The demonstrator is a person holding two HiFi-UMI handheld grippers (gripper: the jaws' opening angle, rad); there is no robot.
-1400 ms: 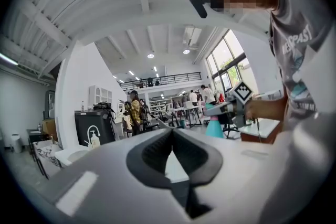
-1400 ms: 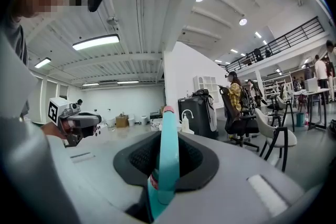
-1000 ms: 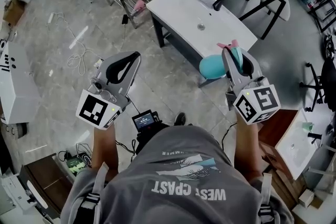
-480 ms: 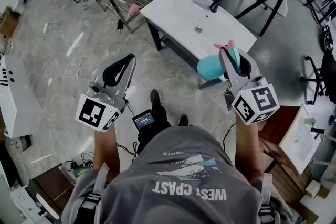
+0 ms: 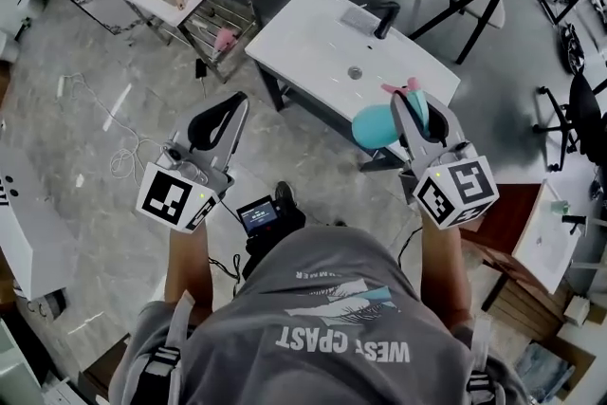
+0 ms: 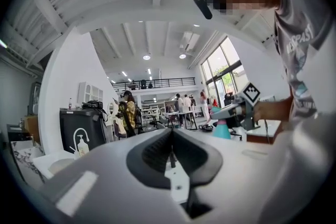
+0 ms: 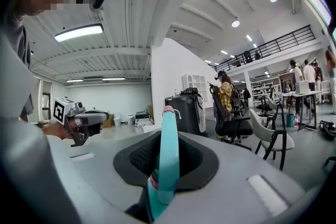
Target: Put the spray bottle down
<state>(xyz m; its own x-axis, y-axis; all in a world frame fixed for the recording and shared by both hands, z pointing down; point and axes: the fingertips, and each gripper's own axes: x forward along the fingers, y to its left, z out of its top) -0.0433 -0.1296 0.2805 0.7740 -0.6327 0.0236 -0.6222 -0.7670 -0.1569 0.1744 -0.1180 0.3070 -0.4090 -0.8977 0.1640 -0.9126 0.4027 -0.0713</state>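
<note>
Hard to read much of the spray bottle [image 7: 168,149] in the right gripper view: only a teal neck and a pink tip, standing up between the fingers [image 7: 137,159], cut off below by the gripper body. Shows more fully in the head view as a round teal body [image 5: 377,125], partly covered by the nearer finger. Cannot tell from any view whether over the white bench [image 5: 303,28] or just short of its near edge. Forearms largely hidden behind the marker cubes and the grey shirt.

Held out ahead of the person, side by side and well apart, both grippers pointing away from the body.

Right gripper [image 5: 424,109]: fingers clamped on the spray bottle at its neck, body bulging out to the left of the fingers, pink tip just past the fingertips, clear of any surface.

Left gripper [image 5: 220,114]: fingers [image 6: 152,152] pressed together along a thin seam, nothing between them, well apart from the bottle.
</note>
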